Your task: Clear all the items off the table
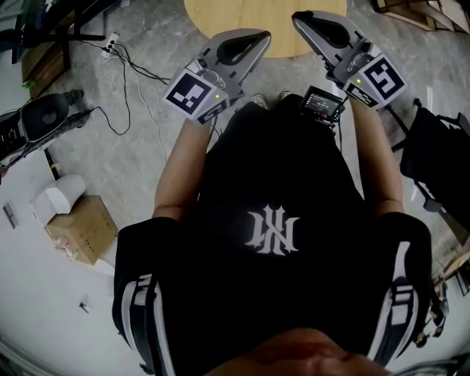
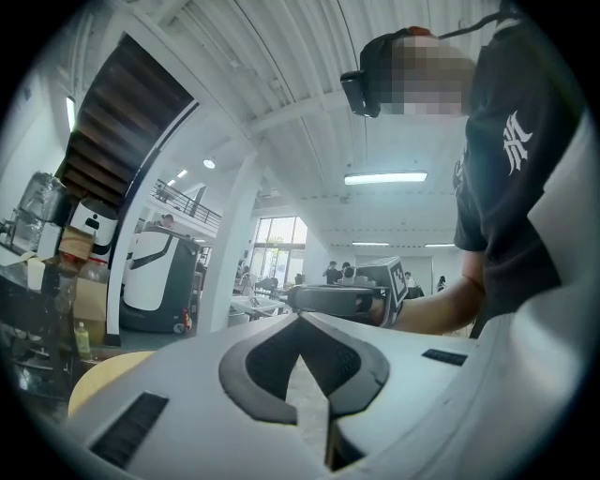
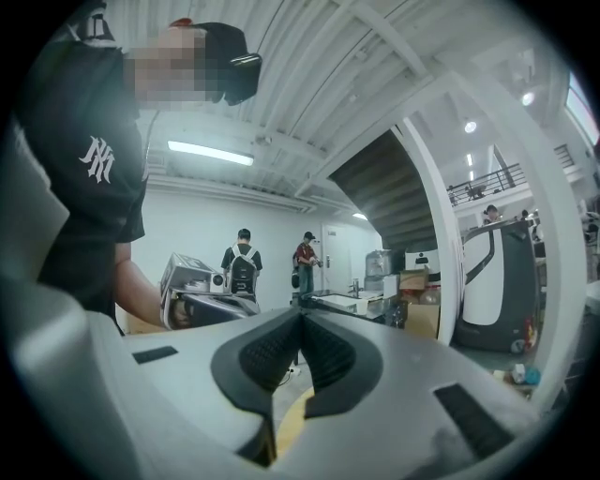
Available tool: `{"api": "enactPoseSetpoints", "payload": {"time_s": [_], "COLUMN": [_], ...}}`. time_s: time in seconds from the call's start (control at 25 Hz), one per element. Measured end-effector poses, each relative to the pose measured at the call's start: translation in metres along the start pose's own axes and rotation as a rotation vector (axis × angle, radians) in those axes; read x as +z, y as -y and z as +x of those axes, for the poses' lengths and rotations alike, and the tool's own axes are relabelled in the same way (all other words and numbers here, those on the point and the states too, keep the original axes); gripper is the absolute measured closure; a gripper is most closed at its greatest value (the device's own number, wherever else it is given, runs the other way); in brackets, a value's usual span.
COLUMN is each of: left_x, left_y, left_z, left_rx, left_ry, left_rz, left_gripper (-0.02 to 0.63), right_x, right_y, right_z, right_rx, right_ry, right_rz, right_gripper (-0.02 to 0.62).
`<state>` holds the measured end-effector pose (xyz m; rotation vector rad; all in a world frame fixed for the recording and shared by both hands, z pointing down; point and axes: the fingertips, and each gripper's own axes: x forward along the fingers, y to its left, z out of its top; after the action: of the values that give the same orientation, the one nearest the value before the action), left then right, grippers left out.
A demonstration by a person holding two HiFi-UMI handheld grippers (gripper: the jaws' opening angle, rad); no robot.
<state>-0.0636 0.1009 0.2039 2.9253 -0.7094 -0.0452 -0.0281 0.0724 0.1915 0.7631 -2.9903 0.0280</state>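
Left gripper (image 1: 261, 35): fingers together, nothing between them. Right gripper (image 1: 299, 17): fingers together, likewise empty. Both are held level in front of the person, tips turned toward each other over the near edge of the round wooden bench (image 1: 220, 15). Only that near edge is in view. A cardboard box (image 1: 82, 229) sits on the floor at left.

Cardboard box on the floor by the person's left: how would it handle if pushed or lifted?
The cardboard box looks closed with flat sides, so probably stiff and unlikely to roll or tip. On the smooth floor it would likely slide when pushed. Weight is unclear, contents hidden. The white roll next to it might get knocked.
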Motion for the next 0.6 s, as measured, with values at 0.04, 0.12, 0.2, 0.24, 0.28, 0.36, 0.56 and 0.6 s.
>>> {"api": "enactPoseSetpoints", "payload": {"time_s": [0.04, 0.12, 0.2, 0.24, 0.28, 0.36, 0.56, 0.6], "left_x": [-0.001, -0.005, -0.01, -0.013, -0.016, -0.016, -0.002, -0.007], "left_y": [-0.002, -0.006, -0.01, -0.013, -0.017, -0.03, -0.127, -0.143], "left_z": [0.0, 0.0, 0.001, 0.003, 0.006, 0.021, 0.078, 0.086], "left_rx": [-0.002, -0.006, -0.009, -0.008, -0.004, 0.004, 0.045, 0.061], "left_ry": [-0.001, 0.002, -0.001, -0.008, -0.014, -0.015, -0.041, -0.055], "left_rz": [0.0, -0.003, -0.008, -0.01, -0.012, -0.02, -0.075, -0.093], "left_gripper": [0.595, 0.595, 0.595, 0.595, 0.595, 0.595, 0.595, 0.595], "right_x": [-0.001, -0.004, -0.009, -0.011, -0.012, -0.014, -0.016, -0.025], "right_y": [0.002, 0.004, 0.008, 0.011, 0.016, 0.035, 0.151, 0.168], "right_z": [0.001, 0.002, 0.004, 0.004, 0.003, 0.003, 0.048, 0.055], "right_rx": [-0.007, -0.022, -0.042, -0.051, -0.058, -0.063, -0.089, -0.086], "right_ry": [-0.004, -0.011, -0.013, -0.013, -0.012, -0.009, -0.062, -0.085], "right_rz": [-0.001, -0.002, -0.004, -0.008, -0.012, -0.017, 0.025, 0.038], "right_gripper": [0.592, 0.591, 0.591, 0.589, 0.589, 0.551, 0.468, 0.462]}}
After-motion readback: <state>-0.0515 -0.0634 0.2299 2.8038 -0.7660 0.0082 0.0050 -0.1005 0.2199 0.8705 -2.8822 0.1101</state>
